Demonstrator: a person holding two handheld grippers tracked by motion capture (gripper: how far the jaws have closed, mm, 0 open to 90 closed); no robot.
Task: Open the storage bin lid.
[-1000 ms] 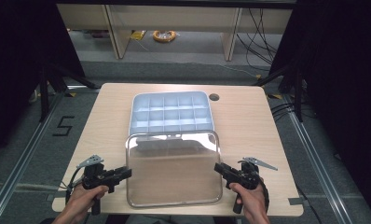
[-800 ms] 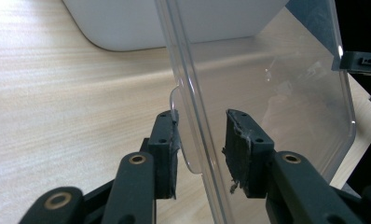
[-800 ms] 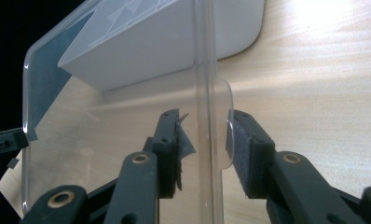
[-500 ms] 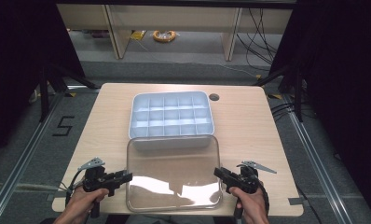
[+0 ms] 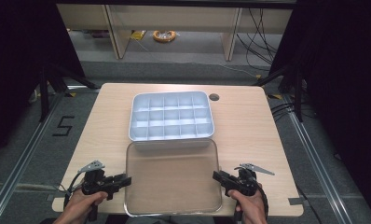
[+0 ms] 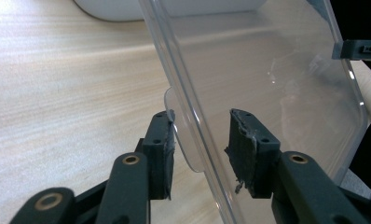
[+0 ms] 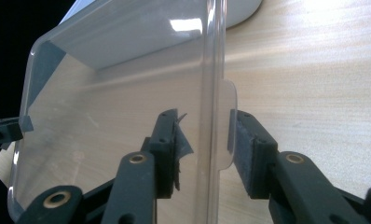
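Note:
A clear plastic lid point(image 5: 172, 175) lies flat on the wooden table point(image 5: 249, 121), just in front of a white compartment box point(image 5: 171, 116). My left gripper point(image 5: 123, 179) is at the lid's left edge and my right gripper point(image 5: 219, 177) at its right edge. In the left gripper view the lid's rim and small tab point(image 6: 183, 140) stand between the jaws of the left gripper point(image 6: 200, 135); one pad touches the tab, the other stands off. The right gripper point(image 7: 204, 133) straddles the opposite tab point(image 7: 226, 121) the same way. Both pairs of jaws have just been opening.
The box has several empty compartments. A round cable hole point(image 5: 214, 97) sits behind it at the right. Beyond the table are a floor mark "5" point(image 5: 62, 126), an orange cable coil point(image 5: 164, 35) and dark curtains on both sides.
The lid, held raised and tilted between both grippers a second ago, has come down flat onto the table. Both hands sank slightly toward the front edge.

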